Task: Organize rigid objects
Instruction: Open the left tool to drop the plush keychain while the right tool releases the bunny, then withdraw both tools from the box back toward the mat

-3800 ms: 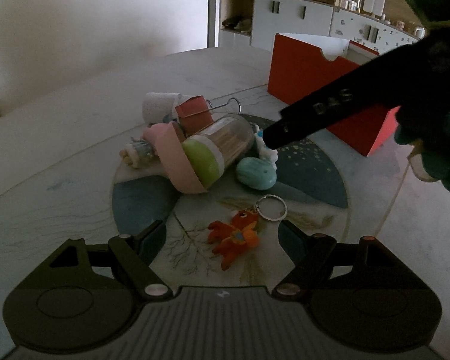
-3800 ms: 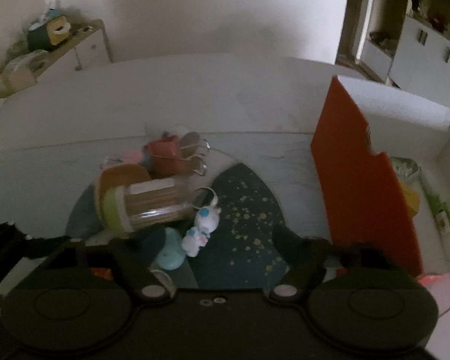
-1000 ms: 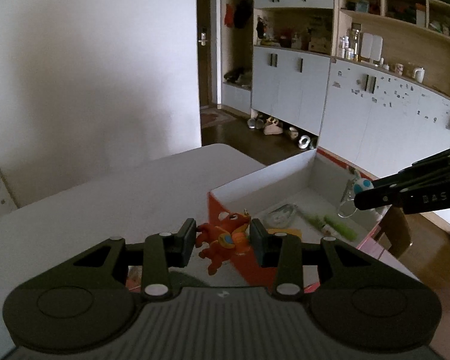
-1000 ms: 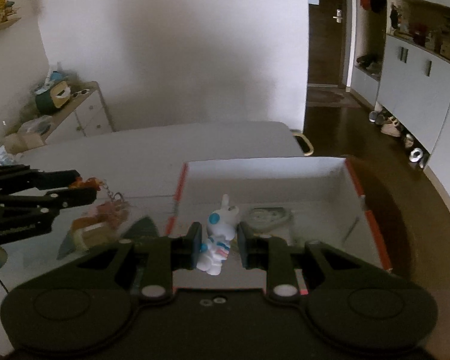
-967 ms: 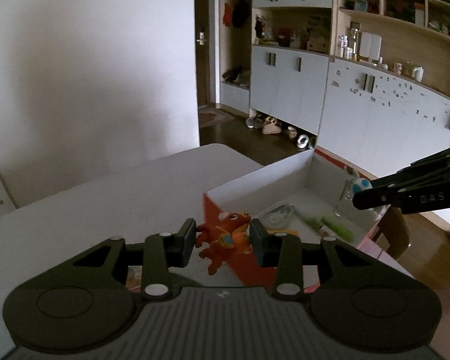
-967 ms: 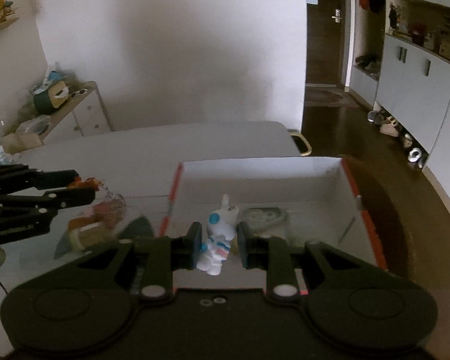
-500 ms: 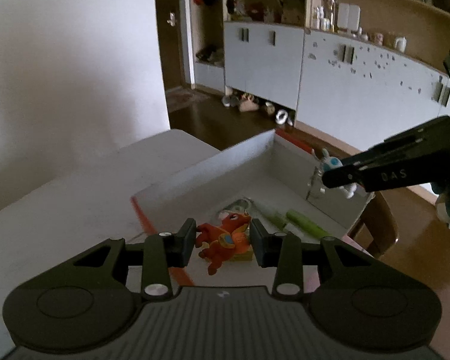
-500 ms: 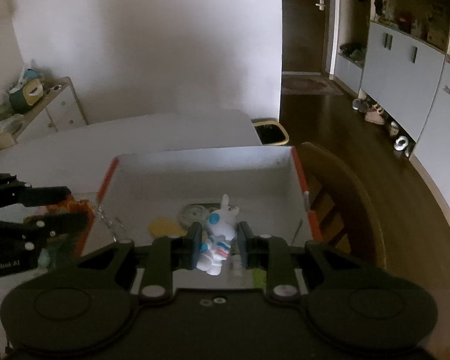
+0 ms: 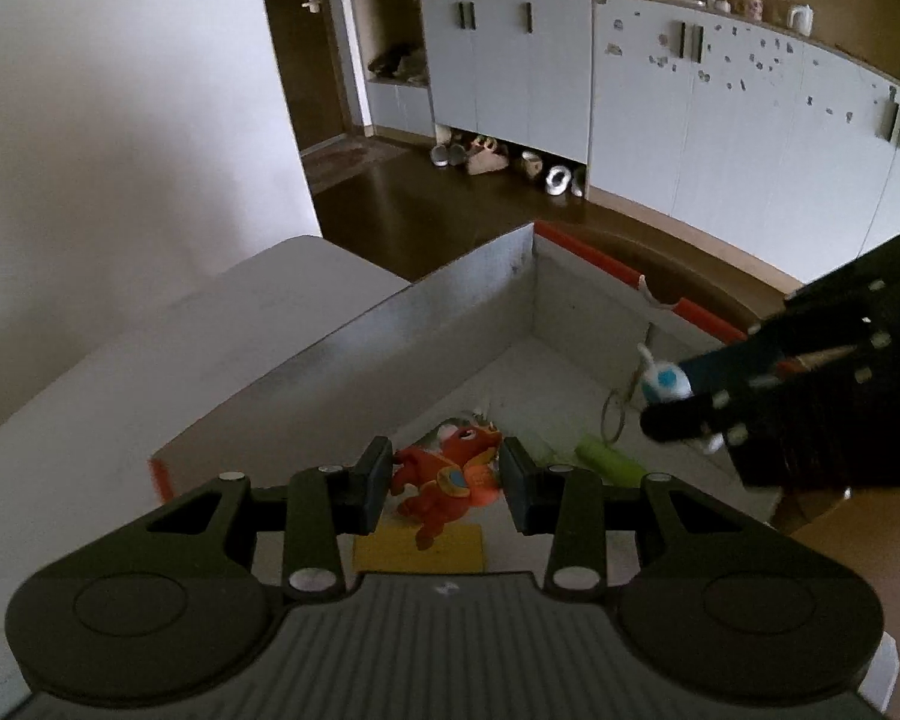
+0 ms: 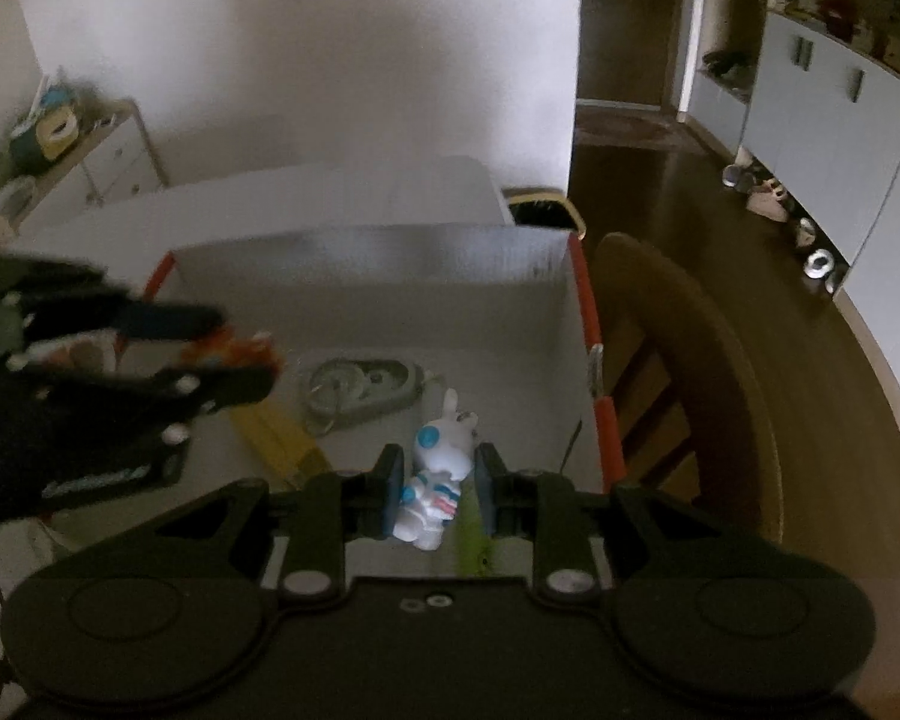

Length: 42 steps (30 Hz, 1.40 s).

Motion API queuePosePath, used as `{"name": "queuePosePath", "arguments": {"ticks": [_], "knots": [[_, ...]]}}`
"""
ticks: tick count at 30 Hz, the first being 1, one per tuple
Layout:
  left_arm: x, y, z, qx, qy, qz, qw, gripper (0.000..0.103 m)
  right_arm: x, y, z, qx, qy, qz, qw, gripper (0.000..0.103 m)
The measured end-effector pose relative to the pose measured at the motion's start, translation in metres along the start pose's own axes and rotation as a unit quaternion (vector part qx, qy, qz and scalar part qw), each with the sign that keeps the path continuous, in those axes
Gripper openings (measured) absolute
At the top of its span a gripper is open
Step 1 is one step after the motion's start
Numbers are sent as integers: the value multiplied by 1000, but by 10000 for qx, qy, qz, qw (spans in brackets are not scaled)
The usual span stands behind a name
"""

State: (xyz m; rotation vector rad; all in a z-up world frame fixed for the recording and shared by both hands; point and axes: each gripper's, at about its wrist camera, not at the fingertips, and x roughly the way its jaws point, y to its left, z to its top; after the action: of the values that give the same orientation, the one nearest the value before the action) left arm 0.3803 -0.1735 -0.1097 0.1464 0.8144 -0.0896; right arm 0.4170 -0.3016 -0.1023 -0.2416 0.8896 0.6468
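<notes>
My left gripper is shut on an orange dragon keychain and holds it over the open red box. My right gripper is shut on a white and blue rabbit figurine, also above the box. In the left wrist view the right gripper comes in from the right with the rabbit and its key ring hanging. In the right wrist view the left gripper sits at the left over the box.
Inside the box lie a yellow flat item, a green tube and a grey packet. A wooden chair stands right of the box. White cabinets and shoes line the far wall.
Both grippers have moved from the table mat to above the box, each carrying its toy. In the last half second they came closer over the box interior.
</notes>
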Motion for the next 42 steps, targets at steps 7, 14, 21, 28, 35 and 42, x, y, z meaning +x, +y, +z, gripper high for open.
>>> {"name": "queuePosePath", "arguments": {"ticks": [7,14,21,28,35,42], "knots": [[45,5,11,-113,425,-32,9990,39,22,1,-2,-318,307,60,9990,25],[77,0,17,-125,842,-42,9964,39,48,15,-8,-748,856,128,9934,24],[101,-15,19,170,1281,-195,9914,39,65,17,-10,-784,1140,85,9903,24],[113,-21,19,296,1594,-175,9866,39,71,11,-8,-669,1195,86,9905,26],[109,-20,20,245,1600,-255,9865,39,66,6,-10,-579,1138,59,9918,29],[99,-15,18,145,1510,-330,9879,45,59,4,-12,-481,1033,70,9935,34]]}}
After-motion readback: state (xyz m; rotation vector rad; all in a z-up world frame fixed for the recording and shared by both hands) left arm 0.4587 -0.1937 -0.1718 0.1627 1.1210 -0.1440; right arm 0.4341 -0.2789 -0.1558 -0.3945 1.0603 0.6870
